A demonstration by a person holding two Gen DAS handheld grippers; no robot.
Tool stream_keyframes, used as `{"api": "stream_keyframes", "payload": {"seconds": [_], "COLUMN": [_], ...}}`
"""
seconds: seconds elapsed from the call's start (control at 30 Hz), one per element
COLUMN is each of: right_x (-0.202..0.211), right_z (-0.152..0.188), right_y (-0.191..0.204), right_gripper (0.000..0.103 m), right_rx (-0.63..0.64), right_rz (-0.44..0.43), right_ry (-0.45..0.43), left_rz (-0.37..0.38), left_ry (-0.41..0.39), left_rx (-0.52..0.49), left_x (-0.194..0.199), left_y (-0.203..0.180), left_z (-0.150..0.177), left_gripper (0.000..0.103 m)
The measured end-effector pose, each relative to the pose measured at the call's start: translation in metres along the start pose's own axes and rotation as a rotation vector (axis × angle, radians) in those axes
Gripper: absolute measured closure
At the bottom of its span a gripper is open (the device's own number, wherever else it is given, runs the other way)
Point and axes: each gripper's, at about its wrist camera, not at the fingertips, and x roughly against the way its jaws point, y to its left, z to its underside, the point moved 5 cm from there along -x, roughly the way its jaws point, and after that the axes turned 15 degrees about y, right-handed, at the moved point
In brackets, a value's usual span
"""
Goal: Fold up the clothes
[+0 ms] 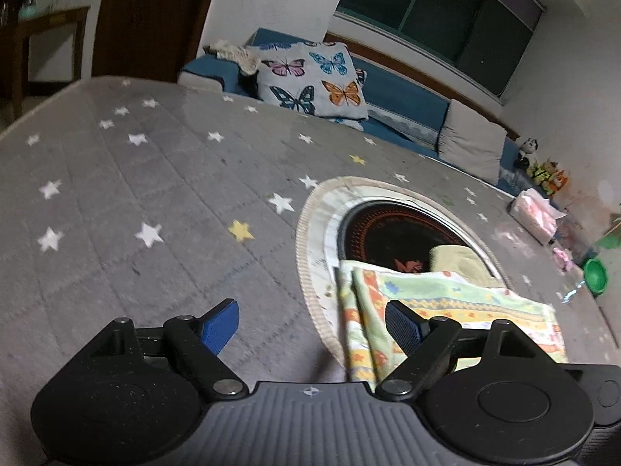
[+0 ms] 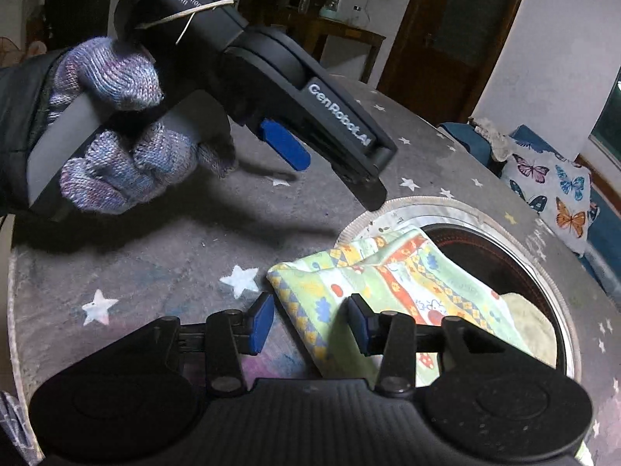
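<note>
A home living room: blue sofa (image 1: 399, 97), butterfly cushion (image 1: 310, 77), star-patterned table cover (image 1: 136, 178), wooden door (image 2: 446, 31).

The left gripper (image 1: 312, 324) has a ribbed grey body with a small crosshair mark at its middle, flanked by two round black discs. Black link arms with silver pivot screws carry blue textured pads (image 1: 219, 328). The right gripper (image 2: 308, 326) has the same build: ribbed dark body, black discs and links, blue pads (image 2: 261, 324). Seen from the right wrist camera, the left gripper's housing bears white lettering, "GenRobot.AI" and "DAS Data Acquisition System", and a pale cord is tied at its top. The left hand (image 2: 112, 124) wears a knitted glove of mottled lilac and blue, with a black sleeve (image 2: 19, 116) behind it.
</note>
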Motion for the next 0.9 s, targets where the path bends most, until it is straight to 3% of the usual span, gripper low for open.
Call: {"api": "stream_keyframes", "payload": {"seconds": [0.17, 0.5, 0.7, 0.8, 0.9], "right_x": [0.008, 0.045, 0.056, 0.056, 0.057], "right_z": [-0.001, 0.002, 0.011, 0.016, 0.018], "right_y": [-0.015, -0.036, -0.033, -0.030, -0.030], "right_gripper": [0.087, 0.091, 0.091, 0.091, 0.091], "right_rx": [-0.089, -0.185, -0.185, -0.180, -0.182], "right_rz": [-0.037, -0.060, -0.081, -0.083, -0.091], "right_ry": [-0.023, -0.116, -0.142, -0.143, -0.150], "left_rz": [0.066, 0.210, 0.277, 0.352, 0.353], "left_ry": [0.030, 0.106, 0.138, 0.153, 0.147], "left_rx": [0.048, 0.158, 0.209, 0.275, 0.279], "left_x": [-0.004, -0.015, -0.024, -0.024, -0.023], "left_y": [-0.004, -0.021, -0.032, -0.029, -0.029], "left_z": [0.002, 0.006, 0.014, 0.019, 0.020], "left_gripper": [0.018, 0.020, 0.035, 0.037, 0.037]}}
